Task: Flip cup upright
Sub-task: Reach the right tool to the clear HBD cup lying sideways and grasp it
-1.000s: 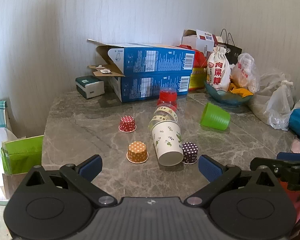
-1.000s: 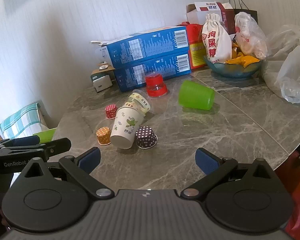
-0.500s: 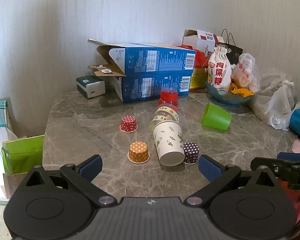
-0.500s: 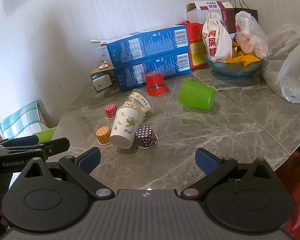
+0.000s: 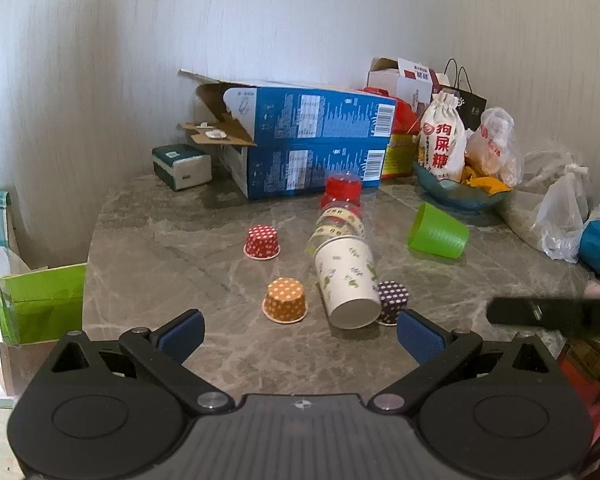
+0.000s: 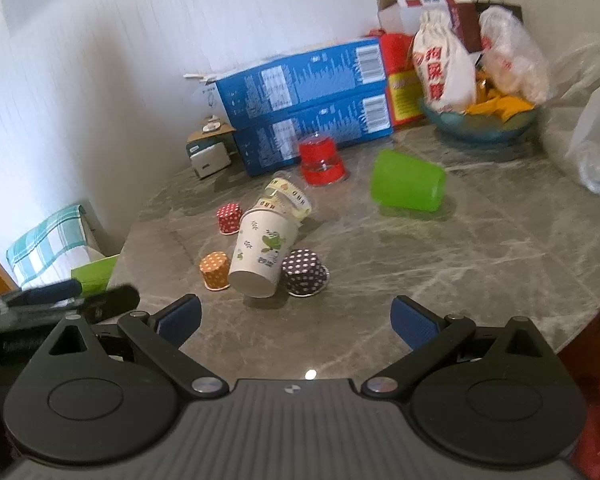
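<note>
Cups are seen scattered across a grey marble tabletop (image 5: 180,248), with the white paper cup (image 5: 348,280) printed with green leaves taken as the landmark. It lies on its side, its flat base turned toward the cameras. A clear plastic cup (image 5: 338,222) with a banded label lies just behind the paper cup, apparently touching its mouth, and a red cup (image 5: 342,190) is seen directly behind that, mouth down. A purple dotted cupcake liner (image 5: 394,300) sits touching the paper cup on its right, an orange dotted liner (image 5: 285,300) stands near it on the left, and a red dotted liner (image 5: 262,242) is placed farther back on the left; all three are inverted. The green plastic cup (image 5: 438,232) lies on its side well to the right of the paper cup, its mouth pointed away and to the left.

Behind the paper cup, two stacked blue boxes (image 5: 312,144) are set against the wall, with a blue bowl (image 5: 456,190) holding a white drawstring bag (image 5: 442,142) to their right.

The left tool (image 5: 300,334) is held in front of the paper cup above the near edge of the tabletop, its jaws spread wide and holding nothing. The right tool (image 6: 296,316) is likewise held in front of the paper cup, jaws wide apart and empty. In the right wrist view the green plastic cup (image 6: 408,186) is shown beyond the right tool, untouched.
</note>
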Tool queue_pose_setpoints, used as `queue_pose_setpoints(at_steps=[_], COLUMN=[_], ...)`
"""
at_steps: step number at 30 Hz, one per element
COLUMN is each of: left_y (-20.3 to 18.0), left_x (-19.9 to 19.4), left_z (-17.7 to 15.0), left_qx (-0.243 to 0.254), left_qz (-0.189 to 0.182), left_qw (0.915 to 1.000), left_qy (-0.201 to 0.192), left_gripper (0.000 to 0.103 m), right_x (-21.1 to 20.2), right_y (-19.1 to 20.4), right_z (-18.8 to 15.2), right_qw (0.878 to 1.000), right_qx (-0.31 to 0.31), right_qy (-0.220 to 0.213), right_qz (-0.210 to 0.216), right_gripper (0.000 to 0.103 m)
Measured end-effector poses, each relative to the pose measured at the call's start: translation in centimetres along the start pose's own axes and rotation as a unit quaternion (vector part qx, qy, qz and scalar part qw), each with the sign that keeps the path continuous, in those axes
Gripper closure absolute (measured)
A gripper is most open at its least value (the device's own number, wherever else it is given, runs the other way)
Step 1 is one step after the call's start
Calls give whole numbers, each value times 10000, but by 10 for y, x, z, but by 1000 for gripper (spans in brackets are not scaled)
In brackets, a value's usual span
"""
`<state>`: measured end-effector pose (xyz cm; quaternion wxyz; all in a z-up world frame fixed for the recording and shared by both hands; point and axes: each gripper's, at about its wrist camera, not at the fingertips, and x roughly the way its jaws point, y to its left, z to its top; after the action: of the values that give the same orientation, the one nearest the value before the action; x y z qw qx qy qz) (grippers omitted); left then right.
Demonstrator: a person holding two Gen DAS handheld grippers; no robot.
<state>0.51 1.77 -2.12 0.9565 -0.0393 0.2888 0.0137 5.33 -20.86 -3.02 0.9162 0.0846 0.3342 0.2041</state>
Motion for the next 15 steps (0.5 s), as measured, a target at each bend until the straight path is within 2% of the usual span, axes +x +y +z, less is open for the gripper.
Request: queue_pose_setpoints(at_steps=[7,11,15], left_y=[35,53,69], left_x=[13,19,22], left_z=[0,-1,-4], left_qx=[-206,-314,-407], left_qz=[-27,-73,-72], left_qw=[9998,9995,9991], left_qy=[7,22,4], left_gripper=[0,0,0], right_x=[78,142,187], right_y=[10,16,16], right_z=[62,98,114], right_qw=[9980,9924,9848], right_qx=[228,531,742], right_qy=[589,1103,1524], right_qz=[97,-139,-383], right_gripper=[1,1,1])
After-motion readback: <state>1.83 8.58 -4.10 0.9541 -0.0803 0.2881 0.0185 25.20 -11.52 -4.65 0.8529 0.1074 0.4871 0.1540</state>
